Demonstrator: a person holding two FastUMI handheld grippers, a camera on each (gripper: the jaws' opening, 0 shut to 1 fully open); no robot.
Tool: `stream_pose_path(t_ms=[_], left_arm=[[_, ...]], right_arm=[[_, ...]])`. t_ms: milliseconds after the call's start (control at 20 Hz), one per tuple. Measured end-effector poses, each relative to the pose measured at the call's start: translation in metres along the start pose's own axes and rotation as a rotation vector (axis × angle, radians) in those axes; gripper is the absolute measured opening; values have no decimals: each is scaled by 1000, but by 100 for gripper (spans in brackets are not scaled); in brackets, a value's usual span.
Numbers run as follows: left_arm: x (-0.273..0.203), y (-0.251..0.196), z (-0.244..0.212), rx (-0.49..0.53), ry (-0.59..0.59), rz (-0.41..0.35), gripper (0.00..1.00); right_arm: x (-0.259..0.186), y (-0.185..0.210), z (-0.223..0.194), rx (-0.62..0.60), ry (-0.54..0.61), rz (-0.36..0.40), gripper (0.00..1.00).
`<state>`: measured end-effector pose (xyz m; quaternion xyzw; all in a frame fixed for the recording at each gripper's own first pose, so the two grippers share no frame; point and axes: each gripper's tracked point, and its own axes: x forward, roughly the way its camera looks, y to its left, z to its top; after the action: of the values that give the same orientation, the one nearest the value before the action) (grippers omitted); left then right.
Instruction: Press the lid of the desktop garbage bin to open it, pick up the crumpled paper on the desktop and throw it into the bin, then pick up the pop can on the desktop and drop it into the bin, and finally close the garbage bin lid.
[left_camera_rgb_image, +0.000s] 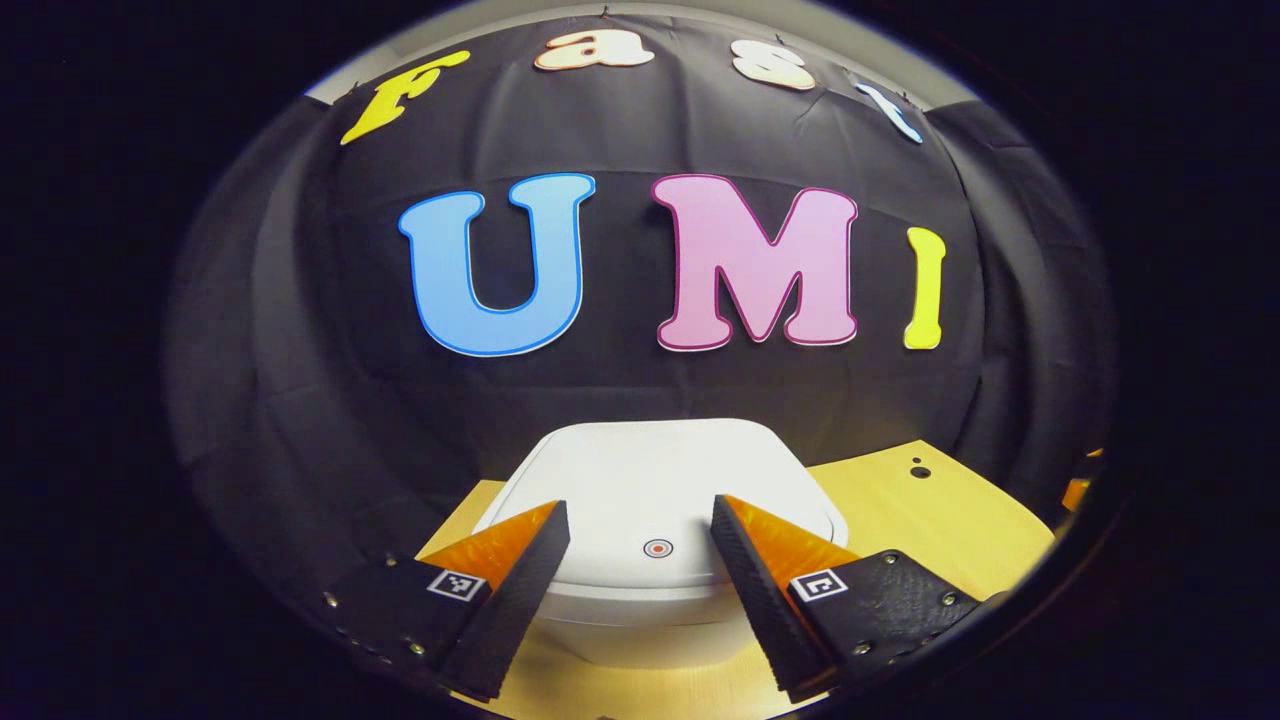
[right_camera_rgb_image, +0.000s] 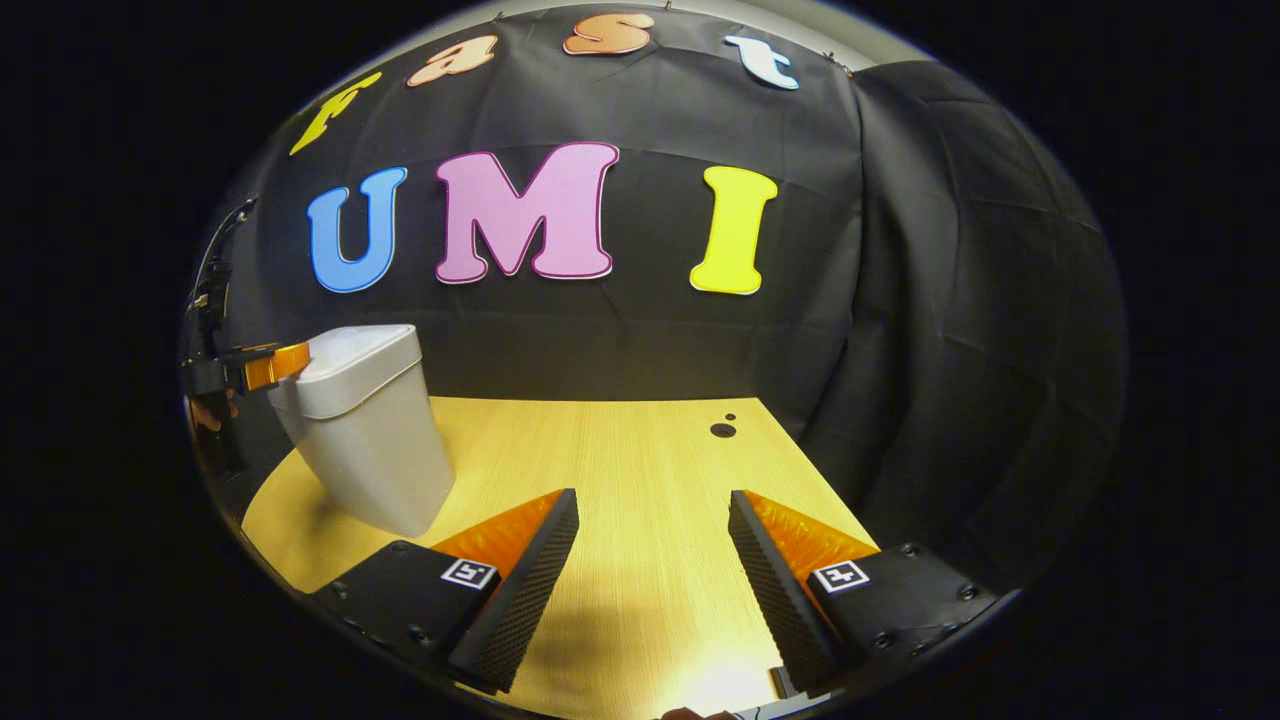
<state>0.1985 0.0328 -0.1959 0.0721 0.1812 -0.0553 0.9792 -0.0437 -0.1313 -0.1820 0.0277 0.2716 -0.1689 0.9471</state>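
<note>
left hand-held gripper (left_camera_rgb_image: 640, 540): jaws spread wide, nothing between them, hovering just over the front of the bin lid; also seen far left in the right gripper view, at the bin's top edge (contact with the lid, cannot tell)
right hand-held gripper (right_camera_rgb_image: 653, 535): jaws wide apart, empty, above bare bench, well apart from the bin
garbage bin (right_camera_rgb_image: 365, 440): white, upright on the bench, left side in the right gripper view
bin lid (left_camera_rgb_image: 650, 480): down, flat, white, small round press mark (left_camera_rgb_image: 657, 548) near its front edge, between the left fingers
bench (right_camera_rgb_image: 640, 450): light wood, two dark holes (right_camera_rgb_image: 723, 429) near the back edge
booth wall (right_camera_rgb_image: 900, 300): black cloth behind the bench
</note>
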Motion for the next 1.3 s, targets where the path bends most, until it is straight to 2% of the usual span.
stream_pose_path(t_ms=[150,400,600,800,900,1000,1200,1300], left_arm=[[-8,-6,4,-24,22,38,94],[-42,-54,23,-22,-28,27,94],[-79,-94,37,5,-56,-7,94],[-120,-116,58,-87,-122,-9,94],[-141,-119,70,-118,-174,-1,94],[-157,-121,83,-105,-228,-3,94],[-183,-125,88,-65,-265,-17,93],[-193,-124,86,-67,-269,-35,94]], right_arm=[[2,-1,7,3,-13,15,98],[6,-3,22,11,-26,78,98],[5,-8,50,28,-72,141,98],[-11,-1,78,13,-161,217,98],[-24,4,87,16,-204,226,98],[-39,9,97,23,-258,219,98],[-72,35,101,-5,-315,234,98],[-82,41,99,-35,-336,216,98]])
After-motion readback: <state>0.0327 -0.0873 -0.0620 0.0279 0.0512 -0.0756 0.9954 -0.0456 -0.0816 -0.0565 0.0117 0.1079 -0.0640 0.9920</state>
